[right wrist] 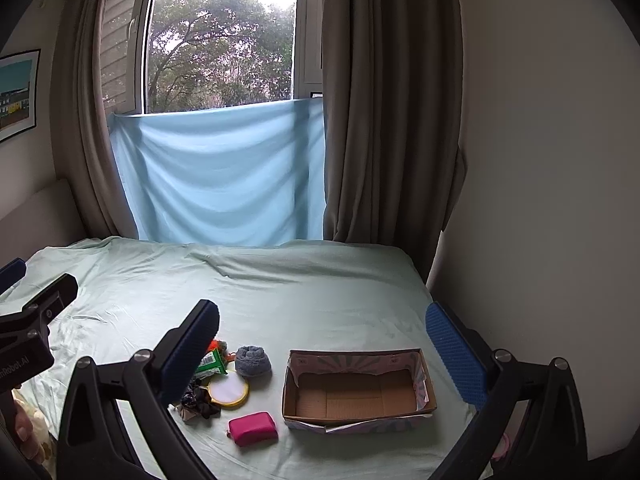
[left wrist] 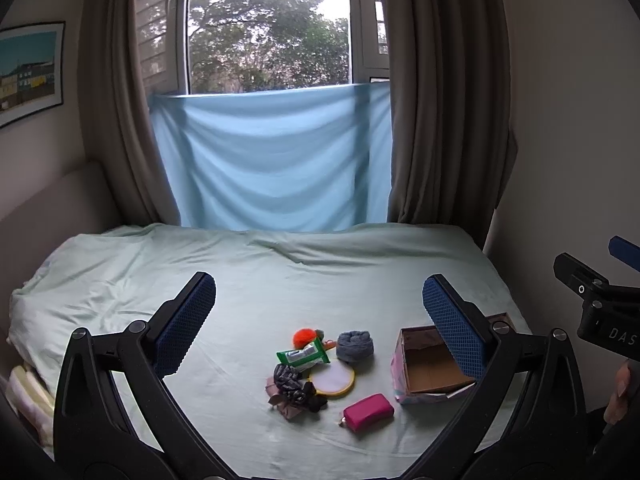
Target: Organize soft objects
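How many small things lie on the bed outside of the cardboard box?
6 at least, all left of the empty box: pink pouch nearest, round yellow-rimmed pad, dark scrunchies, green packet, grey rolled cloth, orange pompom. The heap may hide more.

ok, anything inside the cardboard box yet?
No. In the right wrist view the cardboard box shows only its bare brown floor. The strip behind its near wall is hidden. The soft items, like the pink pouch, lie outside on the bed.

Orange pompom (right wrist: pixel 216 345) mostly hidden behind right gripper (right wrist: pixel 322 338) finger.
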A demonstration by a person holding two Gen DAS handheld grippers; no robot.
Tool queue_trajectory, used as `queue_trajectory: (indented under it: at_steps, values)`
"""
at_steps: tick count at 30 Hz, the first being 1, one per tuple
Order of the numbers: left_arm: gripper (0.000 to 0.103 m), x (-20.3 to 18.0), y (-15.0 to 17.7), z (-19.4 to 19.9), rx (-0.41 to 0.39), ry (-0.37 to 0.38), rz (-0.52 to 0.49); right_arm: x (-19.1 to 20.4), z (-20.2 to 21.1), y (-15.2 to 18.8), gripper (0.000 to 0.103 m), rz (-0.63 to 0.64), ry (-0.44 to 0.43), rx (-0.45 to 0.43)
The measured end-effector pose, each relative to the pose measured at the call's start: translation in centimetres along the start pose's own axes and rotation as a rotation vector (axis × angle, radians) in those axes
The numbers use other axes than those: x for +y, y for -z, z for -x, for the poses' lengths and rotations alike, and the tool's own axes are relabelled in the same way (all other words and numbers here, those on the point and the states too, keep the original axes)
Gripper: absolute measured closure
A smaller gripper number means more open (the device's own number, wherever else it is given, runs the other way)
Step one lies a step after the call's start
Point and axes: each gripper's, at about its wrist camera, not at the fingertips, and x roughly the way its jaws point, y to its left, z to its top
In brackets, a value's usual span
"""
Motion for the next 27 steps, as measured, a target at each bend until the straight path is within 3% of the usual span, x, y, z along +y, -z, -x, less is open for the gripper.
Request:
queue_trajectory:
  at_steps: [27]
  values:
    - [0.0,-0.08,0.13,0.11,-0.001,-0.004,-0.006,0.14,-0.07,0.54,0.0,-0.008,-0.005,-0.002]
